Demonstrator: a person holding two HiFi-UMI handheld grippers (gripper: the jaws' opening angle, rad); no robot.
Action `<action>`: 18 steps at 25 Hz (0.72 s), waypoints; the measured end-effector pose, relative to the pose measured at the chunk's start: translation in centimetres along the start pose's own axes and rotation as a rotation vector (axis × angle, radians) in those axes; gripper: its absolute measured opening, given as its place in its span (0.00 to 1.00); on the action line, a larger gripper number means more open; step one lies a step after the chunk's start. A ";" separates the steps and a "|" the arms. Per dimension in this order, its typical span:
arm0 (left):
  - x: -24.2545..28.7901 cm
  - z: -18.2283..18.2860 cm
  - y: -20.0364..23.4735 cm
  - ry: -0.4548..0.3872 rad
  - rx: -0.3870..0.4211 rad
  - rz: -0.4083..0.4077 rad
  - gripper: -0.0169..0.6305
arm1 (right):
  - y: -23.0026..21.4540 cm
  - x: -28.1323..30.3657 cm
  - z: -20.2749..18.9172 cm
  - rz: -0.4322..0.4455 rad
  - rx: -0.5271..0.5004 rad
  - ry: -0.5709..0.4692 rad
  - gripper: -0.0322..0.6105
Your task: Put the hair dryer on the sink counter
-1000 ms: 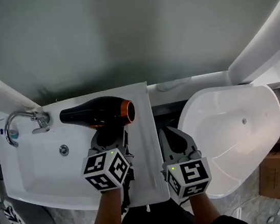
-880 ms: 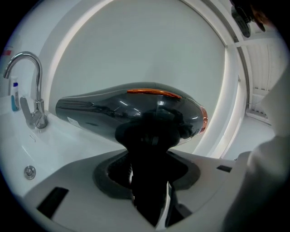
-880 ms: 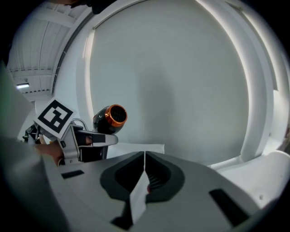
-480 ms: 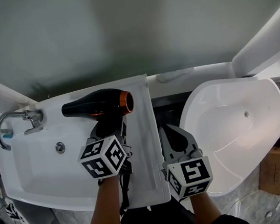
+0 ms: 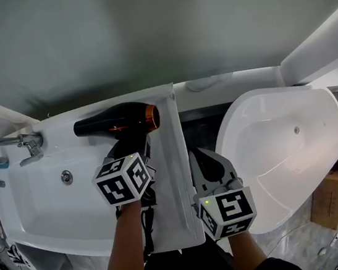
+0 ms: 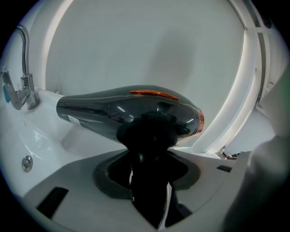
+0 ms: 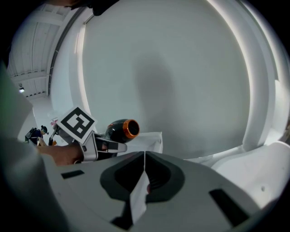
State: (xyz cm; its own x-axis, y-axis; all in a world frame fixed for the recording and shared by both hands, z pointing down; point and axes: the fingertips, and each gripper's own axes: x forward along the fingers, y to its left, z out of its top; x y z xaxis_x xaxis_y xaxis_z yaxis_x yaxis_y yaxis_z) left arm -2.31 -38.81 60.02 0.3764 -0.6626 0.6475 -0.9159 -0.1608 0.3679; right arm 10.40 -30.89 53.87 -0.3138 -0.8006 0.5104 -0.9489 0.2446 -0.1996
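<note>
Our left gripper [image 6: 149, 156] pinches the black handle of the hair dryer [image 6: 129, 111], its jaws spread wide around that handle. The barrel lies crosswise, with the orange-ringed end to the right and the nozzle toward the tap [image 6: 20, 86]. In the head view the dryer hangs over the back right corner of the sink counter [image 5: 176, 180], beside the bowl; we cannot tell whether it touches the surface. Our right gripper [image 7: 142, 156] is pressed together on nothing, between the sink and the white tub [image 5: 283, 146]. We judge this to be the setting-down step, nearly finished. The next move calls for lowering the barrel flat onto the counter, clear of the bowl's slope, then easing the jaws apart and drawing back along the handle.
</note>
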 end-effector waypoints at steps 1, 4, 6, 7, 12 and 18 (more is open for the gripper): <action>0.3 -0.2 -0.1 0.008 0.006 0.000 0.32 | -0.1 0.1 -0.2 0.001 0.005 0.007 0.09; 1.0 -0.7 0.0 0.025 0.022 0.000 0.32 | -0.2 0.7 -0.7 0.007 0.026 0.030 0.09; 1.4 -0.9 0.2 0.034 0.027 0.005 0.32 | -0.1 1.0 -0.9 0.013 0.031 0.046 0.09; 1.5 -1.1 0.3 0.040 0.028 0.007 0.32 | -0.1 1.2 -1.1 0.017 0.033 0.056 0.09; 2.2 -2.0 0.8 0.061 0.027 0.013 0.32 | 0.0 1.8 -1.8 0.030 0.041 0.078 0.09; 2.5 -2.8 1.1 0.071 -0.004 -0.002 0.32 | 0.0 1.4 -2.4 0.047 0.063 0.078 0.08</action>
State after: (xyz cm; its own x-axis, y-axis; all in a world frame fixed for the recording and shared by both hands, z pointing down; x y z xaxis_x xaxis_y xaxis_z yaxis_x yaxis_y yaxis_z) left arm -1.98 -38.59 63.95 0.3877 -0.6083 0.6926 -0.9144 -0.1590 0.3722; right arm 9.91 -30.72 56.60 -0.3619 -0.7437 0.5621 -0.9298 0.2439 -0.2758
